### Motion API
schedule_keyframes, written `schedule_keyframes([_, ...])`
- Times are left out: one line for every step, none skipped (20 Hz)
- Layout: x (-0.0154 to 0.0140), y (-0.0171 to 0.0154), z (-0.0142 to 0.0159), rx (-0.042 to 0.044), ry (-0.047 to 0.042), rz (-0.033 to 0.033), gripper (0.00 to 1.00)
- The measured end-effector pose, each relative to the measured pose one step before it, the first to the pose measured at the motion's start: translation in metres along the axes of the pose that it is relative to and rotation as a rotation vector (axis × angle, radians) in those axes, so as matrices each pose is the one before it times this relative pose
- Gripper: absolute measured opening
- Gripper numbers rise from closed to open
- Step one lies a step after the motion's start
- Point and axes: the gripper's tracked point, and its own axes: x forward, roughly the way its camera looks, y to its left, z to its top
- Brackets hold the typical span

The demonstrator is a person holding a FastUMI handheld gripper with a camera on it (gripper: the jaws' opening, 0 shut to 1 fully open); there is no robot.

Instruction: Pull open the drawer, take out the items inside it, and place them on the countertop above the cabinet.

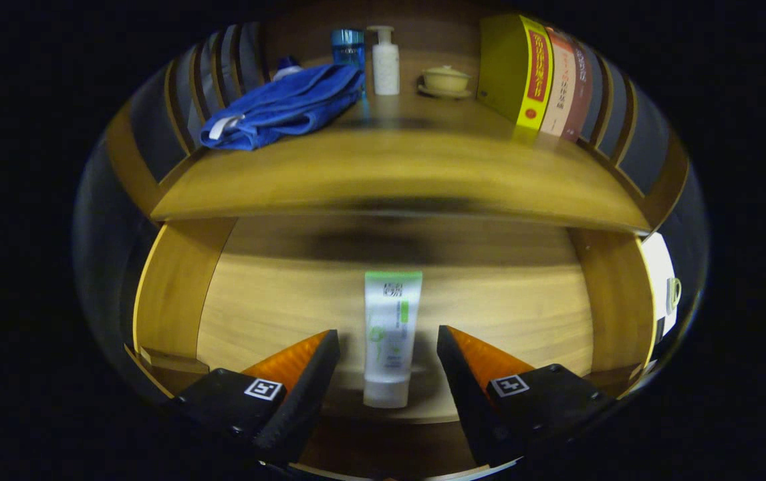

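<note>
Wooden cabinet with slatted sides; the countertop (396, 174) sits above an open drawer (176, 294), and the drawer floor is blurred, so the tube's exact seating is uncertain. Taking the tube (391, 334) as landmark: up and left of it on the countertop lies a blue towel (283, 107); directly above it stand a blue bottle (347, 47) and a white pump bottle (384, 60); up and right, a lidded cup (446, 80) and a row of books (543, 77). The tube lies in the drawer, cap toward the gripper (388, 351), between its widely spread fingers, neither touching it. Risks: closing off-centre would skid the tube aside; squeezing the soft body may let it slip; lifting carelessly could strike the countertop edge.
</note>
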Motion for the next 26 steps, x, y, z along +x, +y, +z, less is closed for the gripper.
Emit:
schedule_keyframes([0.00301, 0.00000, -0.00147, 0.00955, 0.01979, 0.00574, 0.97])
schedule_keyframes([0.00143, -0.00227, -0.00333, 0.00921, 0.02825, -0.00361, 0.97])
schedule_keyframes([0.00308, -0.00025, -0.00362, 0.00610, 0.02902, 0.00321, 0.97])
schedule_keyframes([0.00147, -0.00081, -0.00313, 0.00397, 0.02667, 0.00427, 0.97])
schedule_keyframes([0.00312, 0.00090, -0.00201, 0.00348, 0.02124, 0.00050, 0.97])
schedule_keyframes([0.00211, 0.00001, -0.00047, 0.00007, 0.01141, -0.00113, 0.96])
schedule_keyframes([0.00075, -0.00012, -0.00044, 0.00016, 0.01555, -0.00126, 0.95])
schedule_keyframes([0.00121, 0.00077, -0.00076, -0.00274, 0.01704, 0.00038, 0.95])
schedule_keyframes([0.00249, 0.00001, 0.00020, -0.00067, 0.01146, -0.00441, 0.94])
schedule_keyframes([0.00290, 0.00164, 0.00130, -0.00519, 0.00641, -0.00649, 0.94])
schedule_keyframes([0.00295, 0.00263, 0.00185, -0.00483, 0.00896, -0.00228, 0.94])
schedule_keyframes([0.00263, 0.00171, 0.00041, -0.00492, 0.00746, -0.00324, 0.94])
schedule_keyframes([0.00176, 0.00086, 0.00148, 0.00302, 0.00499, -0.00128, 0.94])
schedule_keyframes([0.00214, 0.00197, 0.00042, 0.00524, 0.01040, 0.00185, 0.93])
schedule_keyframes([0.00111, 0.00067, 0.00059, -0.00073, 0.00423, -0.00362, 0.86])
schedule_keyframes([-0.00022, -0.00035, 0.00531, -0.01124, -0.01441, -0.00975, 0.79])
schedule_keyframes([-0.00160, 0.00094, 0.00232, -0.00918, -0.00165, 0.00066, 0.72])
schedule_keyframes([-0.00358, 0.00269, 0.00353, 0.00373, -0.00049, 0.00579, 0.65])
schedule_keyframes([-0.00261, 0.00219, 0.00485, 0.00015, -0.01112, 0.00398, 0.58])
schedule_keyframes([-0.00394, 0.00221, 0.00489, -0.00281, -0.01054, 0.00452, 0.56])
schedule_keyframes([-0.00539, 0.00222, 0.00634, -0.00328, -0.01732, 0.00158, 0.54])
schedule_keyframes([-0.00621, 0.00283, 0.00643, -0.00750, -0.01448, 0.00490, 0.53])
schedule_keyframes([-0.00695, 0.00258, 0.00760, -0.00717, -0.01693, 0.00181, 0.53])
schedule_keyframes([-0.00796, 0.00227, 0.00809, -0.00806, -0.01626, 0.00372, 0.53])
schedule_keyframes([-0.00762, 0.00327, 0.00811, 0.00538, -0.01487, 0.00588, 0.53])
schedule_keyframes([-0.01690, -0.01410, -0.02053, 0.00156, -0.01335, 0.01118, 0.53])
